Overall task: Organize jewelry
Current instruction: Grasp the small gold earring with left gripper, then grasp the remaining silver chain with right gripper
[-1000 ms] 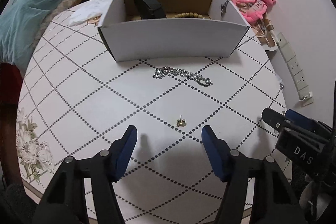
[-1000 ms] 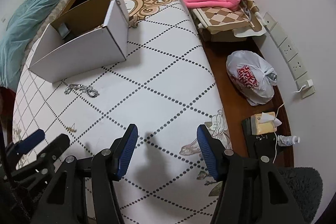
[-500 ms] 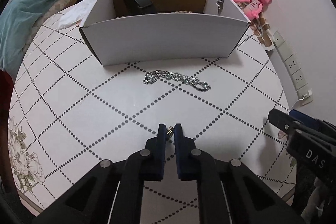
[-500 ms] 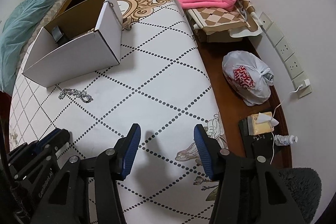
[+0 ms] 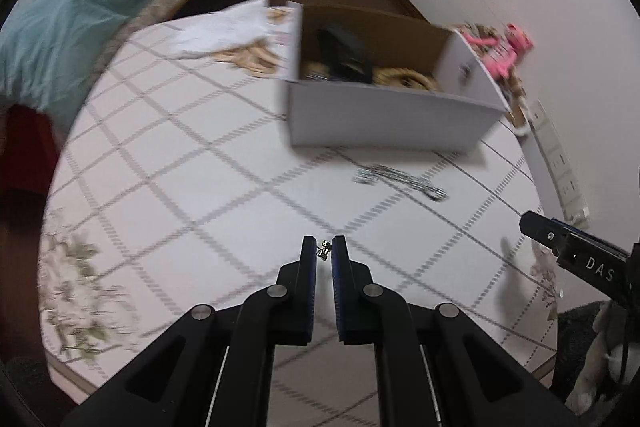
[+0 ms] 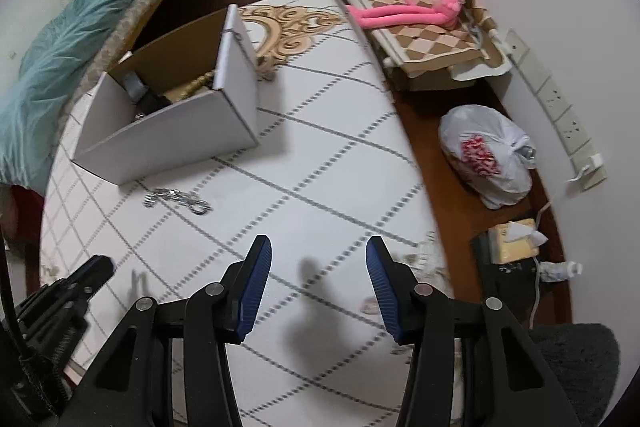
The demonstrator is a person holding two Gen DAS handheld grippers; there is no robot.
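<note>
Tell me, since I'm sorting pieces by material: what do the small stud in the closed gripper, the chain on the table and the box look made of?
Stud: tiny, gold-coloured, probably metal; too small to be sure.
Chain: silvery links with bright glints, likely metal or rhinestone; blurred.
Box: matte white outside, brown inside, folded edges, so cardboard.
</note>
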